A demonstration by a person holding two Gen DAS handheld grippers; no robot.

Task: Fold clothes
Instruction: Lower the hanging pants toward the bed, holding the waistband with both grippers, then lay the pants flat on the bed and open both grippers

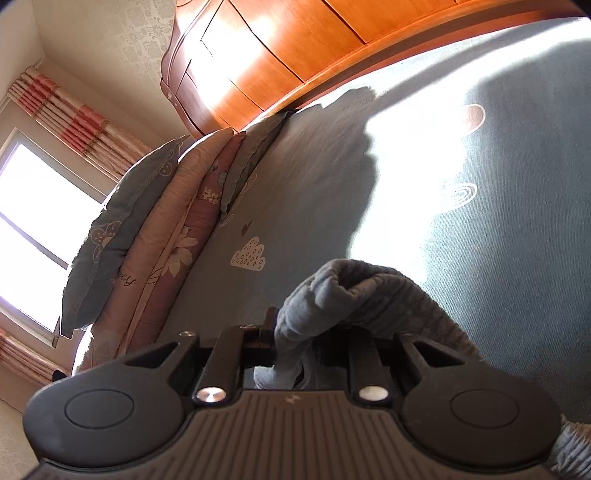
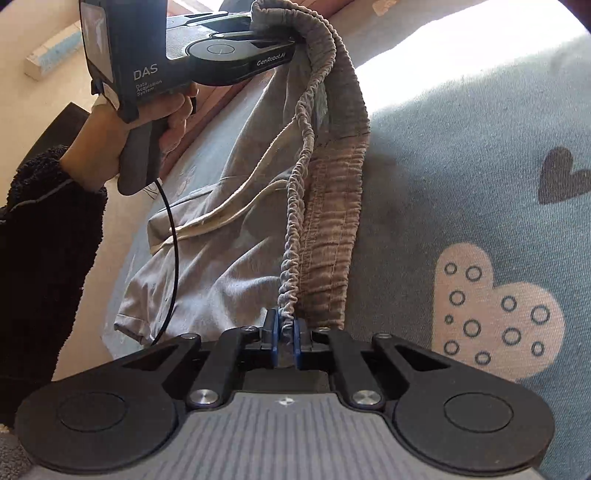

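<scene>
- Grey, soft woven cloth makes up the trousers (image 2: 221, 236); by the look of the sag between the two grips, they are light, limp and not slippery, and will drape wherever they are let go.
- Elastic gathers the waistband (image 2: 325, 177) into fine ruffles, so I judge it the firmest place to take hold: it bunches into a thick, grippy ridge, while the plain legs would slide and crease.
- Both holds sit on that waistband. At lower centre of the right wrist view, the right hand-held gripper (image 2: 285, 334) is clenched on its ruffled edge, blue pads pressing from both sides.
- At the top of that same view, the left hand-held gripper (image 2: 275, 27) grasps the far end of the band, carried by a hand (image 2: 155, 122) in a dark fleecy sleeve (image 2: 44, 229).
- In the left wrist view, the left hand-held gripper (image 1: 291, 343) shows a wad of grey cloth filling its jaws.
- Between the grips the band hangs stretched above the bed (image 2: 461, 166), and the legs trail down onto the blue-grey sheet at left centre, rumpled, with a pale pocket edge showing.
- Pillows (image 1: 155, 236) stand stacked along the left of the left wrist view, well apart from the garment.
</scene>
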